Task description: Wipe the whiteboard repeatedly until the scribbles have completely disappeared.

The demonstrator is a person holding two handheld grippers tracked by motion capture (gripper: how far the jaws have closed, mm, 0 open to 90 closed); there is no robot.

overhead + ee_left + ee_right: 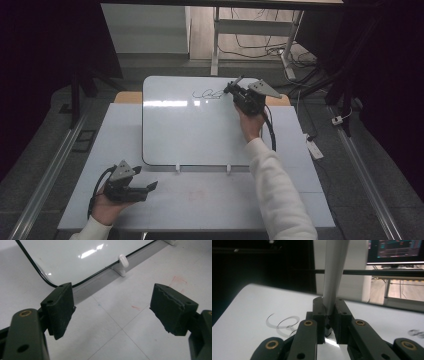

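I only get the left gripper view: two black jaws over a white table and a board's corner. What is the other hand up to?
Observer: The right gripper is at the far edge of the whiteboard, shut on a marker.
Operator: Has anything been drawn?
Observer: Yes, dark looping scribbles beside the marker's tip.
Operator: And my own gripper?
Observer: The left gripper lies open near the table front edge, holding nothing.
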